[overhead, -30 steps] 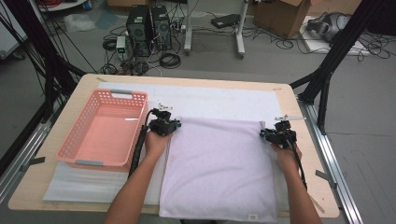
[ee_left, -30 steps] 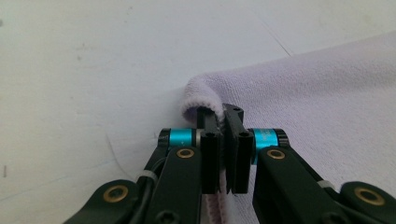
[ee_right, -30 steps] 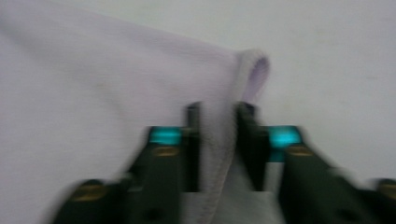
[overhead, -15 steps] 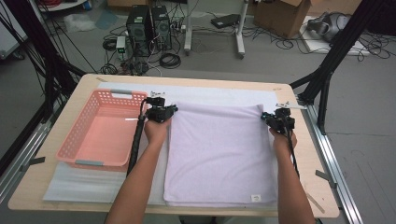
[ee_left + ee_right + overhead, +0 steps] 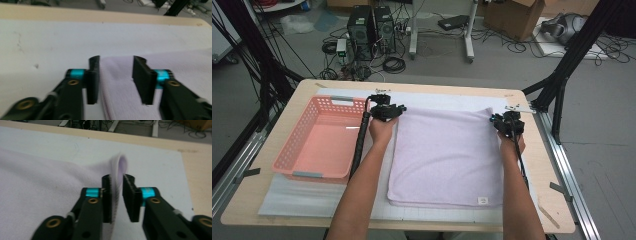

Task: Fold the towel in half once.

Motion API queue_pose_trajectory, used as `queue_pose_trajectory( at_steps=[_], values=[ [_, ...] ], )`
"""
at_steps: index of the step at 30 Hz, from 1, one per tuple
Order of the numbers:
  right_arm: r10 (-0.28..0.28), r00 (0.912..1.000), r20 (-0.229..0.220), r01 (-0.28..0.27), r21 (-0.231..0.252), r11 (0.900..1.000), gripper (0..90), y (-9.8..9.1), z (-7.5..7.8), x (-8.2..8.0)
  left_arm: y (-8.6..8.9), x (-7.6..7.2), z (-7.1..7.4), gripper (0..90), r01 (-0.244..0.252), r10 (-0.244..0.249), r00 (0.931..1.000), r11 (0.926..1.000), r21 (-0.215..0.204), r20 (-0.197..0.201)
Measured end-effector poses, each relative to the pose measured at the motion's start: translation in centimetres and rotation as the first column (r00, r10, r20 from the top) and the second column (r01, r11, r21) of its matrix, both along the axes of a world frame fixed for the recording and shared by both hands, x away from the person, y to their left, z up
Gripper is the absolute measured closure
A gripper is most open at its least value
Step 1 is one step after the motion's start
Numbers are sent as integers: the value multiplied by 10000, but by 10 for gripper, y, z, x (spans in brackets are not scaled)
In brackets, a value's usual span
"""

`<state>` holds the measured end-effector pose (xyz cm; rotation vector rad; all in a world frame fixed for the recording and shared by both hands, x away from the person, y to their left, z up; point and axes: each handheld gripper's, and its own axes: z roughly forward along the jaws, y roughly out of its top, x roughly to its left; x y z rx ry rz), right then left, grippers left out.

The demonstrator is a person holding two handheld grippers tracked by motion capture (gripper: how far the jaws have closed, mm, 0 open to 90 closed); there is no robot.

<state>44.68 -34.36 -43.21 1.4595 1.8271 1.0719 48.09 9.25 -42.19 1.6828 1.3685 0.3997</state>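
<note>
One towel (image 5: 447, 155), lilac and folded, lies on the table (image 5: 532, 100), with one small label (image 5: 482, 200) at its near right corner. One pink basket (image 5: 319, 142) stands along the left edge. One white mat (image 5: 287, 200) lies under both. Two grippers are there: the left gripper (image 5: 387, 111) at the towel's far left corner and the right gripper (image 5: 507, 122) at its far right corner. Each has two black jaws. Two forearms come in from the near edge.

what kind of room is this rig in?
Likely a robotics or data-collection lab: desktop computer towers and loose cables on the floor, black frame struts around the wooden table, a cardboard box.
</note>
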Motion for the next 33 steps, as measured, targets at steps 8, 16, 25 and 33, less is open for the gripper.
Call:
queue_pose_trajectory(
  at_steps=[8,16,25,33],
  values=[
    [457,9988,-186,-453,190,9988,675,-4,9,-12,-9,-28,-6,569,645,-654,9975,9974,321,253],
    [1164,9907,-700,-1139,385,9927,683,-6,14,-35,-13,-64,-8,619,1058,-1079,9935,9928,561,368],
    [1778,9827,-522,-1763,335,9838,693,3,21,-64,-9,-97,-15,587,1516,-1517,9884,9884,120,71],
    [2250,9727,-575,-2246,133,9744,697,-1,7,-108,-5,-129,-19,577,1925,-1936,9809,9802,457,192]
  ],
)
